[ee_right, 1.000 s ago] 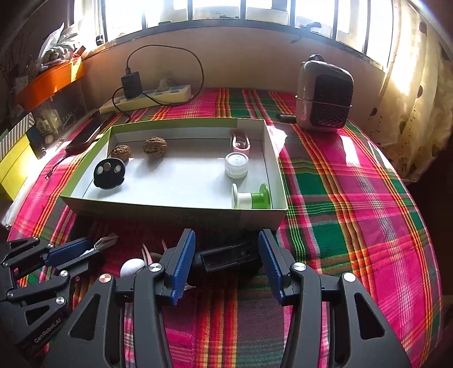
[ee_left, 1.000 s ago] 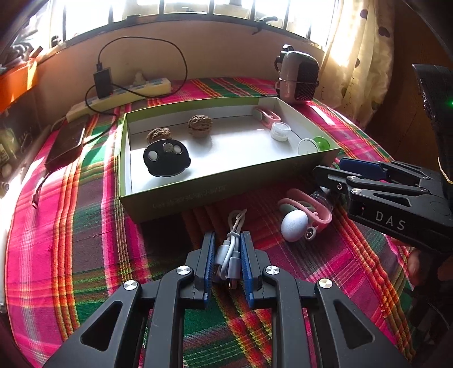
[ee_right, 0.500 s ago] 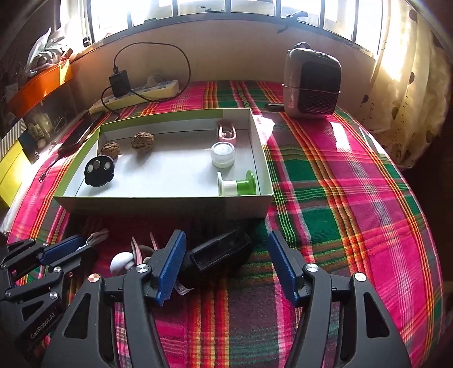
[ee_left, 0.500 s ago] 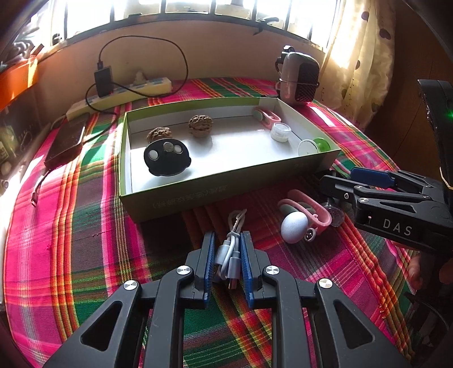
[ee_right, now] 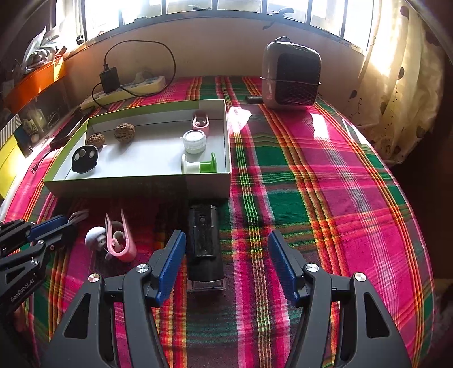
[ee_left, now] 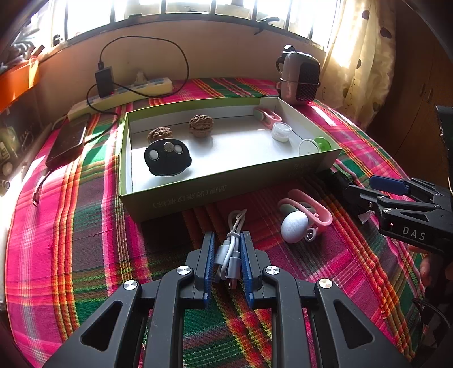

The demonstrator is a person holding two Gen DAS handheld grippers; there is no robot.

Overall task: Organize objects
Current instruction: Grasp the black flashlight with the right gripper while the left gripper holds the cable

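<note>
With jaws clamped on the white cable (ee_left: 230, 252) just before the green box (ee_left: 226, 189), the left gripper (ee_left: 226, 264) should lift clear; the right gripper (ee_right: 226, 264), jaws wide around the black device (ee_right: 204, 243), closes squarely.

Strong daylight pours through the barred window (ee_right: 198, 8) behind, blown out to white. Glare patches streak the pink-and-green plaid cloth (ee_right: 325, 121). The shallow green-rimmed cardboard box (ee_left: 226, 181) casts a dark near-side shadow. Fisheye bending darkens all corners.
</note>
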